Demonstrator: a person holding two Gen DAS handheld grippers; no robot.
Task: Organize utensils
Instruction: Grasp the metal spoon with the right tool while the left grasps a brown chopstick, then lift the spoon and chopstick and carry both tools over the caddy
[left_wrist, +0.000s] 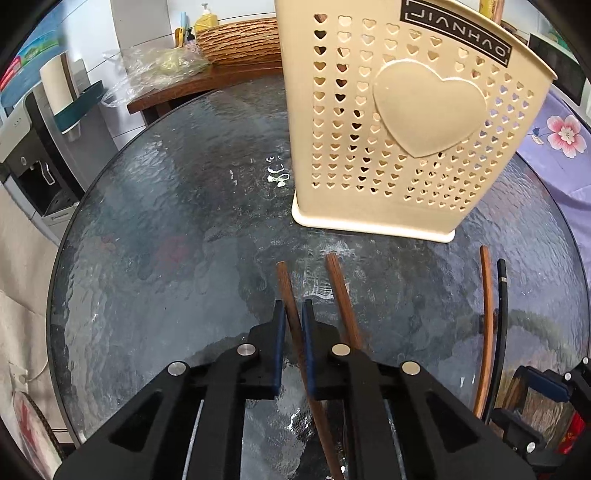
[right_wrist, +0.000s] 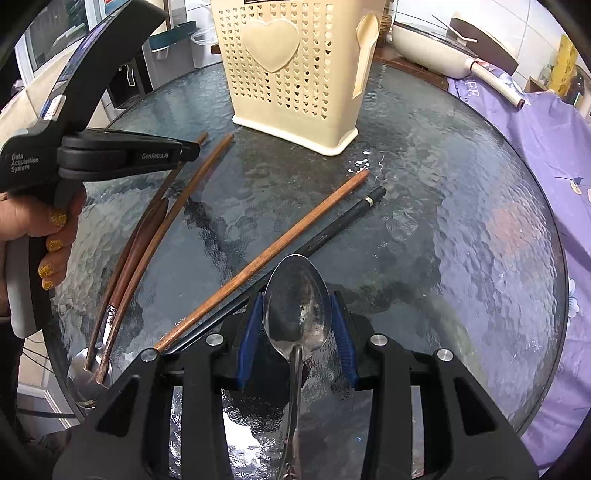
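Observation:
A cream utensil holder (left_wrist: 406, 122) with heart holes stands on the round glass table (left_wrist: 166, 229); it also shows in the right wrist view (right_wrist: 295, 74). My left gripper (left_wrist: 293, 314) is shut on a brown chopstick (left_wrist: 291, 295). A second brown chopstick (left_wrist: 341, 291) lies just right of it. Another brown chopstick (left_wrist: 487, 314) and a black chopstick (left_wrist: 502, 314) lie further right. My right gripper (right_wrist: 297, 306) has its blue pads (right_wrist: 249, 332) around a metal spoon (right_wrist: 297, 299), with gaps at the bowl. Another spoon (right_wrist: 83, 376) lies at the table's left edge.
A purple flowered cloth (right_wrist: 546, 155) lies to the right of the table. A white pan (right_wrist: 424, 48) and a wooden side table with a woven basket (left_wrist: 240, 40) stand behind. A water dispenser (left_wrist: 33, 155) stands at the left.

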